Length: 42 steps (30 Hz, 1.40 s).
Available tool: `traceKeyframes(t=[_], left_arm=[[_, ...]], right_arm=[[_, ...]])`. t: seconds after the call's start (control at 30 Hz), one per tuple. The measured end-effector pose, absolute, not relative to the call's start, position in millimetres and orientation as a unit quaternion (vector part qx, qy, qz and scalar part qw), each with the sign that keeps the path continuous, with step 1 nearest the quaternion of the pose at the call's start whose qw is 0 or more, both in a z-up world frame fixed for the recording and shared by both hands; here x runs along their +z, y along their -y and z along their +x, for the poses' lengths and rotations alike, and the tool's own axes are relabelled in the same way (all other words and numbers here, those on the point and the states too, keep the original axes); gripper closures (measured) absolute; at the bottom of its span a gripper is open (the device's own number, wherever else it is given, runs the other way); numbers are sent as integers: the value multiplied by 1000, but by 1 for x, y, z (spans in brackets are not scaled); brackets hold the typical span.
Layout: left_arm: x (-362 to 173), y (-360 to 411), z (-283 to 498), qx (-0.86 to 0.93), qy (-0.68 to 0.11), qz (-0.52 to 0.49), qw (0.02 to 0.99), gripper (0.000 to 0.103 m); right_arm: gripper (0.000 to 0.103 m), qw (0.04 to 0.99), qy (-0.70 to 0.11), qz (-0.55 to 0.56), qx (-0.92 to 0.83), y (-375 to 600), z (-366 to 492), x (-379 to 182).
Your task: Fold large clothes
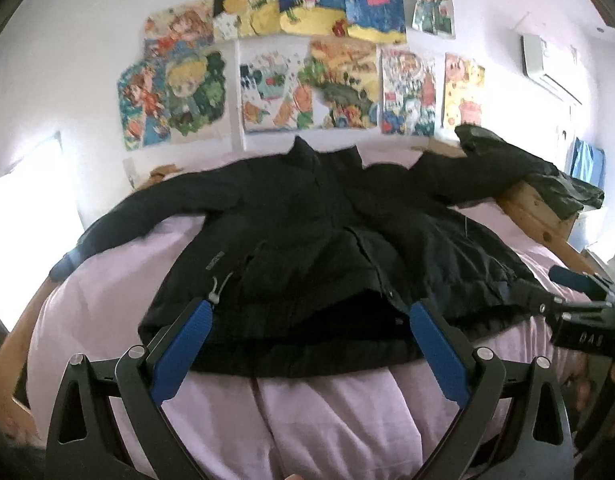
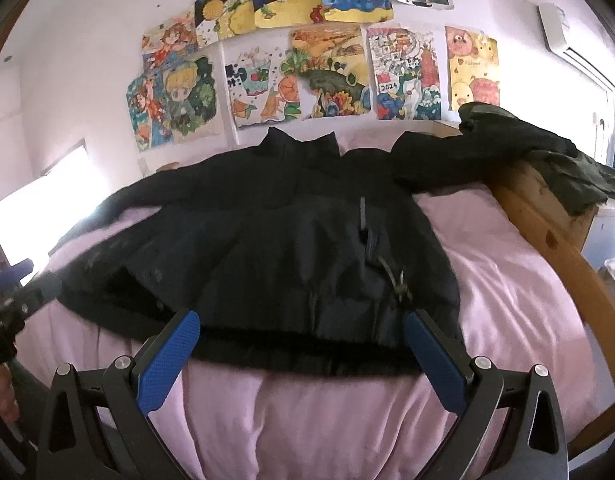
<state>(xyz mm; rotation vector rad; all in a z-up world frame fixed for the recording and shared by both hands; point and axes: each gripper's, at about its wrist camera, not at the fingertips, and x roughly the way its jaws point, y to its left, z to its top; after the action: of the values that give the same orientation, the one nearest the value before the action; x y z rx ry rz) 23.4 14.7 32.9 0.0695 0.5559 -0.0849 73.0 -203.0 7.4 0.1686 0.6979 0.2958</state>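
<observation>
A black jacket [image 1: 307, 240] lies spread flat on a bed with a pink sheet [image 1: 327, 420], collar toward the far wall, sleeves out to both sides. It fills the middle of the right wrist view [image 2: 267, 248] too. My left gripper [image 1: 309, 312] is open, its blue pads just above the jacket's near hem, holding nothing. My right gripper [image 2: 301, 324] is open over the hem as well, empty. The right gripper also shows at the right edge of the left wrist view [image 1: 579, 296]. The left gripper shows at the left edge of the right wrist view [image 2: 11, 292].
A wooden bed frame [image 2: 547, 232] runs along the right side, with a second dark garment [image 2: 547, 148] draped over its far corner. Colourful drawings [image 1: 307, 60] cover the wall behind. An air conditioner [image 1: 547, 64] hangs at the upper right. A bright window [image 1: 27, 208] is at the left.
</observation>
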Motion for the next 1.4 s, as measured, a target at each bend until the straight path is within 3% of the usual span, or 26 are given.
traceKeyframes(t=[0.17,0.33,0.5,0.7,0.93,1.1,1.3,1.4], left_arm=[[73,-14,80,-47,-362,39,930,5],[110,-13,120,-29,-381,15,924,5],[140,-11,155,-11,-383,8,924,6],[149,8,229,-13,-391,6,920,6],[106,50,325,-55,-406,0,912,6],[48,77,387,-73,-409,28,909,6],[1,96,427,-114,-386,77,912,6],[-9,109,441,-146,-368,84,914,6]], right_arm=[[0,885,-433,58,162,208,129,41],[0,847,-510,-16,152,217,173,68],[0,855,-492,64,152,254,206,96],[0,873,-467,73,121,295,267,91],[0,883,-456,69,90,335,347,48],[0,885,-451,69,90,345,388,9],[0,906,-395,144,39,389,396,-19],[0,926,-368,90,-7,410,394,-19]])
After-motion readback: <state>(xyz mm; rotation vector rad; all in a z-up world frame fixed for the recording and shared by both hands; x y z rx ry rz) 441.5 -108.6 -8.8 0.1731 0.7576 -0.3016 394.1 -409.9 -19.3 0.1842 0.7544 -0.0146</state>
